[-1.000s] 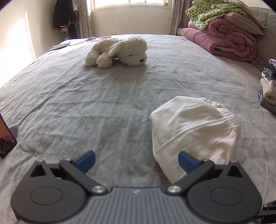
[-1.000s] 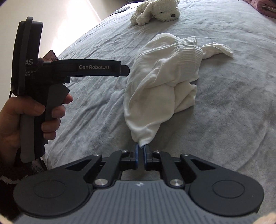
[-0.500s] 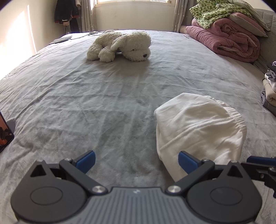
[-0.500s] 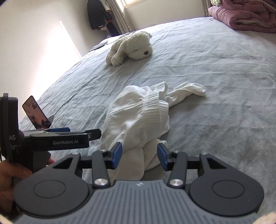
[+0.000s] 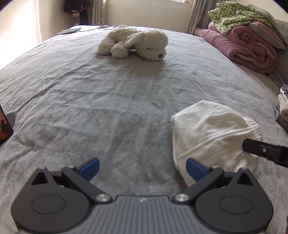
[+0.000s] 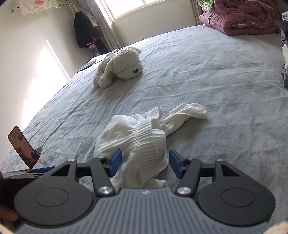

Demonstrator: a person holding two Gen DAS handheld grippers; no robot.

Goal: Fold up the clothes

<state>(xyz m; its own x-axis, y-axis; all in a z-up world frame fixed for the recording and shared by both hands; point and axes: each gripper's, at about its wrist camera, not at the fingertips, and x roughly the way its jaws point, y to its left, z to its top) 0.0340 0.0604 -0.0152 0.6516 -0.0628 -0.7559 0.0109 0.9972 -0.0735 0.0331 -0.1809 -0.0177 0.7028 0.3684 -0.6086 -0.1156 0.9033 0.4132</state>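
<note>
The grey bed [image 5: 90,93] fills both views, its sheet lightly creased; I take the plush dog [image 5: 134,44] lying on it as my landmark; to the right of the dog, at the bed's edge, sits a heap of maroon quilt [image 5: 248,48] with a green patterned blanket [image 5: 232,17] on top; behind the dog to the left, dark coats [image 6: 86,31] hang in the corner beside the window [image 6: 136,7]; nearer to me than the dog, and to its right, the white garment [image 6: 136,142] lies bunched on the sheet, its ribbed hem uppermost and one sleeve [image 6: 185,115] trailing away to the right, flat on the bed; my left gripper [image 5: 142,168] is spread wide with nothing between its blue pads [image 5: 90,166], hovering over bare sheet nearer than the dog, its right pad just beside the garment's near edge; my right gripper [image 6: 144,163] is parted as well, its pads [image 6: 116,160] standing either side of the ribbed hem without pinching it, and whether they brush the cloth I cannot tell; far to the left of the dog, near the bed's near edge, a phone [image 6: 23,145] stands tilted, its screen lit; a dark flat thing [image 5: 69,31], too small to make out, lies beyond the dog to its left.
</note>
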